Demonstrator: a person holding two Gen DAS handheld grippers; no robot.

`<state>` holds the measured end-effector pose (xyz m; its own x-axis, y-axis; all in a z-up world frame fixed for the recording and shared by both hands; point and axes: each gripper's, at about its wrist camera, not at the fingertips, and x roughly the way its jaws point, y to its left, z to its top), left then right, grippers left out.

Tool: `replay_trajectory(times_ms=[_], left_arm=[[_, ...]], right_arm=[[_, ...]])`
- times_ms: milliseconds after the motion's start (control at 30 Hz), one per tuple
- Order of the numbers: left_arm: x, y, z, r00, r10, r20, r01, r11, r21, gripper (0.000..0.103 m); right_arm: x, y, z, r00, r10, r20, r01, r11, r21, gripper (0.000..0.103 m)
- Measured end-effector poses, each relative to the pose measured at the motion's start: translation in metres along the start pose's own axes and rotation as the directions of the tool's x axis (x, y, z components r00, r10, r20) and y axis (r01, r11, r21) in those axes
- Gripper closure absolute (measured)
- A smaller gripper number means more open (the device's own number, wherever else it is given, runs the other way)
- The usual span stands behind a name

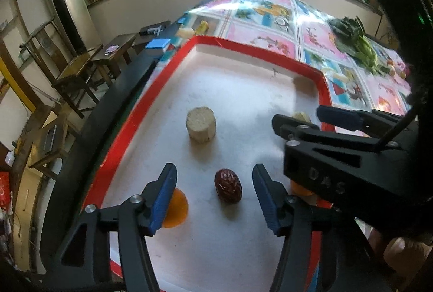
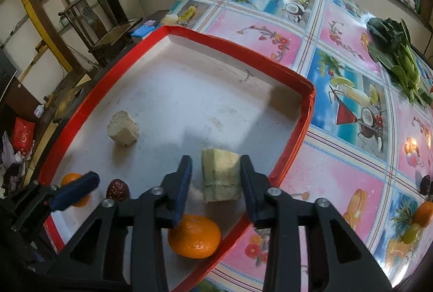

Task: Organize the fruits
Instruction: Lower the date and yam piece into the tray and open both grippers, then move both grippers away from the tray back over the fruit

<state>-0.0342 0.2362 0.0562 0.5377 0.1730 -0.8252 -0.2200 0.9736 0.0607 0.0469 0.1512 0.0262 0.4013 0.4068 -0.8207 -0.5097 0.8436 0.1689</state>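
Red-rimmed tray (image 1: 259,51) holds the fruit. The dark date (image 1: 228,185) lies dead centre between the wide-open, empty left gripper (image 1: 215,200); the right gripper (image 2: 216,181), half open, brackets a pale cut chunk (image 2: 220,175), contact unclear.

A: What lies in the red-rimmed white tray (image 2: 303,119)?
B: A wrinkled dark-red date (image 1: 228,185), two round oranges (image 2: 194,236) (image 1: 176,208), a pale cylindrical chunk (image 1: 201,124) on end, and a greenish cut chunk (image 2: 221,174), all apart.
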Motion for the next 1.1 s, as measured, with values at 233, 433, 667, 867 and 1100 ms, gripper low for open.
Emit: replay_trajectory(times_ms=[233, 433, 667, 867, 1100], left_arm=[[-0.008, 0.001, 0.008, 1.000, 0.013, 0.015, -0.013, 1.000, -0.008, 0.044], [-0.016, -0.006, 0.015, 0.999, 0.037, 0.036, -0.037, 0.999, -0.003, 0.044], [-0.020, -0.020, 0.022, 0.994, 0.083, 0.064, -0.084, 0.996, 0.009, 0.044], [-0.025, -0.044, 0.028, 0.994, 0.072, 0.083, -0.076, 0.996, 0.045, 0.044], [-0.030, -0.075, 0.033, 0.994, 0.043, 0.101, -0.053, 0.994, 0.096, 0.042]], right_arm=[[-0.023, -0.006, 0.009, 0.998, 0.004, 0.065, -0.006, 1.000, 0.030, 0.041], [-0.059, -0.016, 0.010, 0.988, 0.021, 0.151, -0.032, 0.997, 0.069, 0.041], [-0.129, -0.037, -0.012, 0.951, 0.079, 0.300, -0.128, 0.981, 0.148, 0.041], [-0.198, -0.046, -0.035, 0.897, 0.072, 0.437, -0.160, 0.973, 0.168, 0.028], [-0.220, -0.048, -0.042, 0.882, 0.091, 0.462, -0.179, 0.972, 0.151, 0.028]])
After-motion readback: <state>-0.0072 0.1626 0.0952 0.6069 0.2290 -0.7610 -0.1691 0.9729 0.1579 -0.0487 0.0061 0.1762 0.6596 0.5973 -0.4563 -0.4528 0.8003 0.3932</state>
